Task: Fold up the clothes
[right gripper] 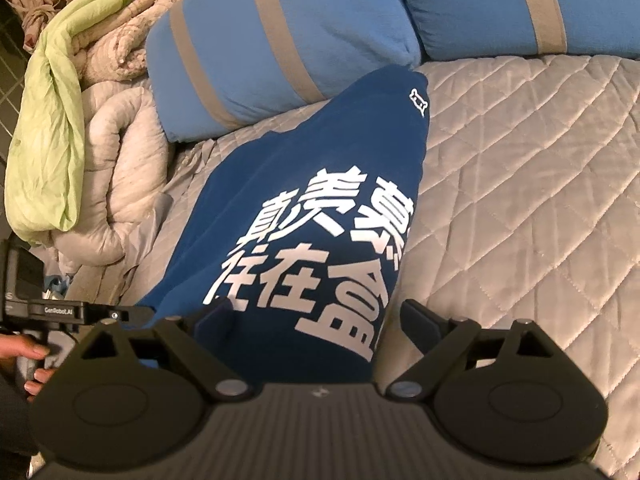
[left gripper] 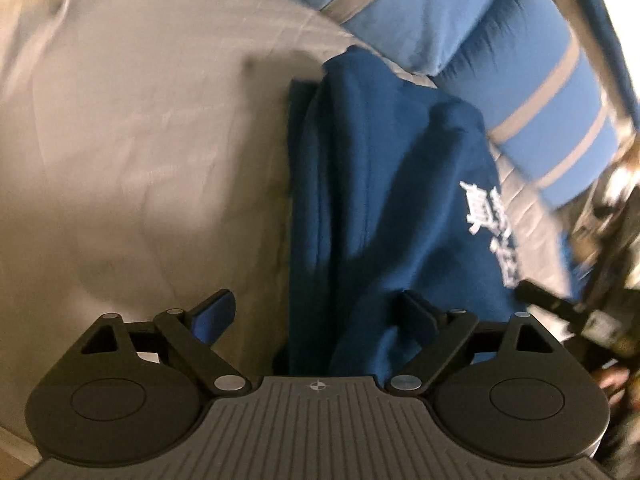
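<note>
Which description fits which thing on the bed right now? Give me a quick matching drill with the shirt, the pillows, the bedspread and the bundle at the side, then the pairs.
Things:
1. T-shirt
2. Pillows
3. Bedspread
4. Cloth on the bundled bedding

Descriptions:
A. light blue with grey stripes
B. pale green, crumpled
C. dark blue with white printed characters
D. grey, quilted in diamonds

Pairs: 1-C, 2-A, 3-D, 4-B

Both tools, left and right, are open over the T-shirt's near end.
</note>
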The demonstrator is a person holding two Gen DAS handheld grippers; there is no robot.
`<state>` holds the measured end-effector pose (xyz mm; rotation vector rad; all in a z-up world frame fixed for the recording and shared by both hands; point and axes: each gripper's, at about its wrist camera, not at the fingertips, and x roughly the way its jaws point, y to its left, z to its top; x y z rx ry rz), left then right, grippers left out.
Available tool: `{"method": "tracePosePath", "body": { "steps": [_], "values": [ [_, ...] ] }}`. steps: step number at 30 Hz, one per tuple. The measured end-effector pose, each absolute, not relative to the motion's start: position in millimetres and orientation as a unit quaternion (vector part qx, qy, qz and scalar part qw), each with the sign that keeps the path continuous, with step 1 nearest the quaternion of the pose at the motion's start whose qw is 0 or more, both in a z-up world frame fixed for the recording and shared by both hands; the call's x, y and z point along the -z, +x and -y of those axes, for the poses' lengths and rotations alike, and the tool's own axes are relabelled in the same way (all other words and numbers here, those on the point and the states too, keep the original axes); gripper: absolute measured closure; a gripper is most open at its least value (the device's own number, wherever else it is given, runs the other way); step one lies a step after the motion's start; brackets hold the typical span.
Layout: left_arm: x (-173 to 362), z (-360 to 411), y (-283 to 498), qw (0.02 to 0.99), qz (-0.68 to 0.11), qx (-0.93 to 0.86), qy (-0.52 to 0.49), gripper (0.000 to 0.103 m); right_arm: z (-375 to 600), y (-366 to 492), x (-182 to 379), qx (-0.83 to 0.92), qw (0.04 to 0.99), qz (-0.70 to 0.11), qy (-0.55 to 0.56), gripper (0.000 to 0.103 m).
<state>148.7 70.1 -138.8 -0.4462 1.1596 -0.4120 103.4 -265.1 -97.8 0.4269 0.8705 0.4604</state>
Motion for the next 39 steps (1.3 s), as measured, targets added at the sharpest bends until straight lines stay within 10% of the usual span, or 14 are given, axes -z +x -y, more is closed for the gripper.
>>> {"method": "tracePosePath", "body": {
  "steps": [11,14,17,39],
  "values": [
    [183.0,-106.1,146.9,0.706,-0.53,0.275,-0.381,0.016,280.3,126.8,95.7,-0.199,0.863,-0.397,0.24,0.007],
    [193.6,-103.7,151.4,0.686,-0.532,0.284,-0.406,0.051,283.2,139.7,95.1,-0.196,0.864,-0.392,0.247,0.007],
    [202.9,-100.2,154.3,0.673,-0.53,0.29,-0.426,0.066,286.1,152.5,94.6,-0.193,0.865,-0.387,0.254,0.007],
    [203.1,-97.2,143.5,0.706,-0.493,0.295,-0.414,0.069,304.2,262.1,157.3,-0.238,0.783,-0.415,0.397,0.011]
  ]
}}
